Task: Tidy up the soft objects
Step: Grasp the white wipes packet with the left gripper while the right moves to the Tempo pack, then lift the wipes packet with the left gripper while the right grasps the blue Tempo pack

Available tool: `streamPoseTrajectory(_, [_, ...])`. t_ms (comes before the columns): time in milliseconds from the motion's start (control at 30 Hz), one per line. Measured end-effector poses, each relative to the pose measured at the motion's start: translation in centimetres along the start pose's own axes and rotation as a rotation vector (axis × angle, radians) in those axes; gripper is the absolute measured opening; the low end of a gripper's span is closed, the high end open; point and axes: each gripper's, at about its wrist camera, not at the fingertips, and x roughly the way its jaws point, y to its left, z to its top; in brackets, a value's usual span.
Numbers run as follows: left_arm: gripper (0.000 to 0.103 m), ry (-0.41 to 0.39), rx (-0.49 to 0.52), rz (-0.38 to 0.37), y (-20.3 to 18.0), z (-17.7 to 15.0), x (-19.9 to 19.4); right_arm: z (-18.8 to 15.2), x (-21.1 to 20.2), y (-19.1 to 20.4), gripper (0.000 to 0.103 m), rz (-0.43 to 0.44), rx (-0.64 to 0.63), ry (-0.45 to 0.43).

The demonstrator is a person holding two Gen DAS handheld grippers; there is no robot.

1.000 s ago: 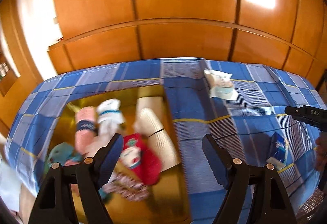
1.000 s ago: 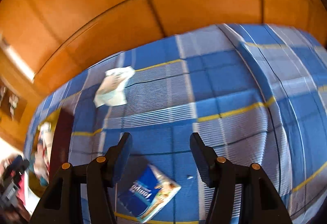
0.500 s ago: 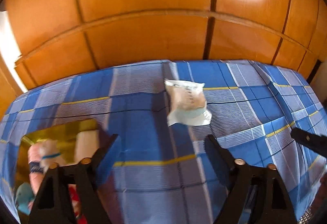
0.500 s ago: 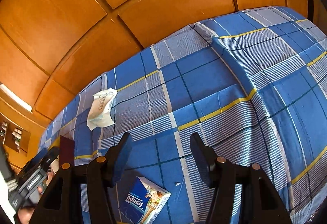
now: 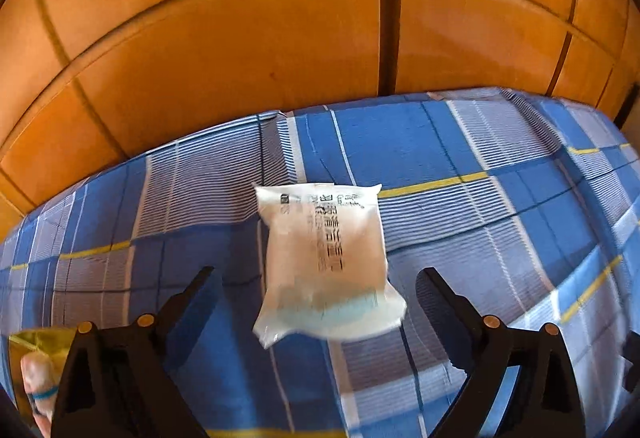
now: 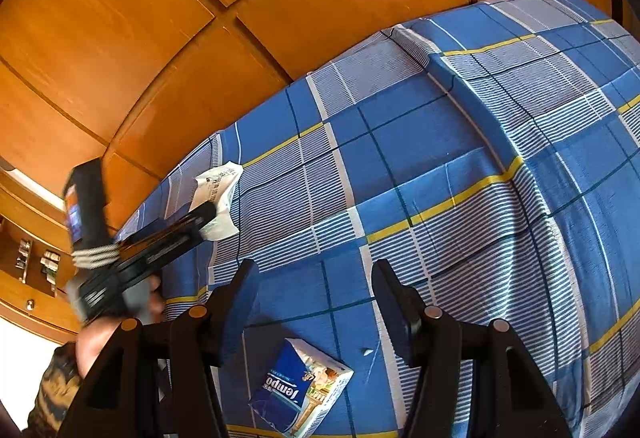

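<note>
One blue plaid bedsheet (image 5: pixel 460 222) covers the whole surface, backed by orange wooden panels (image 5: pixel 240 58). Two soft packets lie on the sheet. The white packet (image 5: pixel 324 262), printed with dark Chinese characters too blurred to read, rests near the sheet's far edge by the panels. The blue tissue pack (image 6: pixel 300 390), marked "Tempo", lies on the sheet's near part, well apart from the white packet. One yellow box (image 5: pixel 36 342) shows at the sheet's left edge, holding a pale rolled soft item (image 5: pixel 38 378) with a blue band. The left gripper (image 5: pixel 316 278) hangs spread wide, its fingers on either side of the white packet, not touching it. The right gripper (image 6: pixel 312 286) is also spread wide, empty, just beyond the Tempo pack.
</note>
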Motion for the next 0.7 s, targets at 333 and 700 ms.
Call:
streamPoseTrajectory(333, [0.064, 0.043, -0.076, -0.083, 1.6, -1.1, 1.4, 0.1, 0.2, 0.1, 0.059, 0.012, -0.007, 0.011])
streamPoseTrajectory(700, [0.064, -0.067, -0.096, -0.045, 2.2, -6.2, -7.3, -0.5, 1.1, 0.3, 0.059, 0.005, -0.032, 0.084])
